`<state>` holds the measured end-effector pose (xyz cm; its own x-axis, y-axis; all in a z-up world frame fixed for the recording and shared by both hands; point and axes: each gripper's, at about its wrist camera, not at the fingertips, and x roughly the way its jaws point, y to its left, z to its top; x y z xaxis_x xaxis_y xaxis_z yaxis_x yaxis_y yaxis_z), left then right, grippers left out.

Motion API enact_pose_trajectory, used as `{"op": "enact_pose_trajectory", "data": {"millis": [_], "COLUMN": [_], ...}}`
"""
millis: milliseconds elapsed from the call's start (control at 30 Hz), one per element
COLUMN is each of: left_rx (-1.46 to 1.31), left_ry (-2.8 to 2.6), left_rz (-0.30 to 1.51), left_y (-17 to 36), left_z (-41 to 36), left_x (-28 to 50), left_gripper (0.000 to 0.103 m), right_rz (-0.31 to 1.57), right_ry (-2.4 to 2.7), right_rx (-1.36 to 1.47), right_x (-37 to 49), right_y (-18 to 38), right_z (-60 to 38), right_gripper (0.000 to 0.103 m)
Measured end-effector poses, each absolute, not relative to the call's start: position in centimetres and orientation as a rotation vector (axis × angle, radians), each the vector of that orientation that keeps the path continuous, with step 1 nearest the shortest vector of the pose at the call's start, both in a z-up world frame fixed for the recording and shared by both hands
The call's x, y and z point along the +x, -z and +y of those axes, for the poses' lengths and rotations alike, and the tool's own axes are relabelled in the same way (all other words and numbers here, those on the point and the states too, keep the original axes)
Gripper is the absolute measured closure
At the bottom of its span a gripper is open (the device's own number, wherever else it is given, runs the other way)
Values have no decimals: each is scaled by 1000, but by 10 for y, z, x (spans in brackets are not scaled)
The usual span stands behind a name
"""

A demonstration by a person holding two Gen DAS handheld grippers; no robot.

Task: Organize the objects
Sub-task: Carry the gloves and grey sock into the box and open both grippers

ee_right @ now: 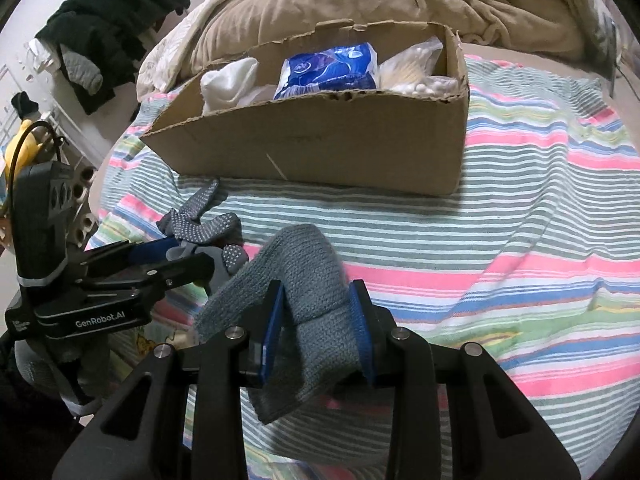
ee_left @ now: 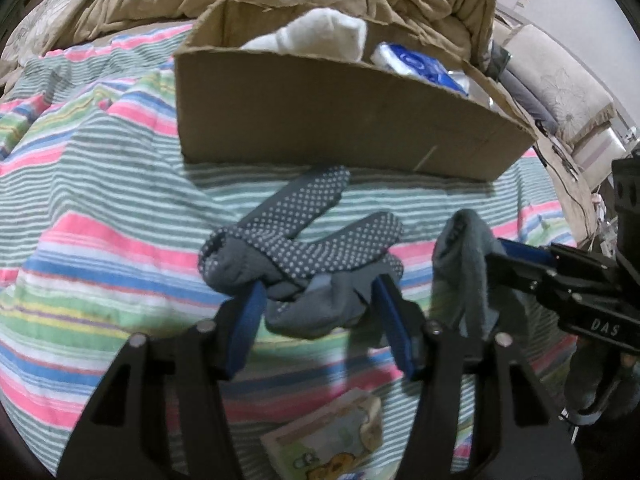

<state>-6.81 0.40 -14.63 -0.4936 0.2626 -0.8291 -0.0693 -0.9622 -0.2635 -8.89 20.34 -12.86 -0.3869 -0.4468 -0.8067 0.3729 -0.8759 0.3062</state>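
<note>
Both grippers hold socks above the striped bed sheet (ee_right: 520, 240): left gripper (ee_left: 320, 304) pinches dotted grey socks (ee_left: 304, 240), right gripper (ee_right: 316, 316) squeezes a plain grey sock (ee_right: 304, 280), near the cardboard box (ee_right: 320, 148) front edge.

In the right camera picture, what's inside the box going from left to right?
White cloth → blue packet → bag of cotton swabs, all in the cardboard box.

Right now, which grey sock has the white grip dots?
The sock in the left gripper, the dotted sock; the right gripper holds a plain grey sock.
</note>
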Motion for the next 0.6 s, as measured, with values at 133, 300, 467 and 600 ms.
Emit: {"op": "enact_pose_trajectory", "data": {"millis": [133, 300, 467, 600], "left_rx": [-1434, -1388, -1340, -1293], "left_ry": [-2541, -2541, -2556, -2580], "left_rz": [-314, -326, -337, -340], "left_y": [142, 131, 115, 98], "left_z": [3, 3, 2, -2], "left_x": [-67, -61, -55, -49], "left_gripper": [63, 71, 72, 72], "right_rz": [-112, -110, -100, -94], "right_ry": [2268, 2272, 2285, 2297], "right_rx": [1340, 1305, 1260, 1227], "right_x": [-88, -84, -79, -76], "right_y": [127, 118, 105, 95], "right_z": [204, 200, 197, 195], "right_gripper": [68, 68, 69, 69]}}
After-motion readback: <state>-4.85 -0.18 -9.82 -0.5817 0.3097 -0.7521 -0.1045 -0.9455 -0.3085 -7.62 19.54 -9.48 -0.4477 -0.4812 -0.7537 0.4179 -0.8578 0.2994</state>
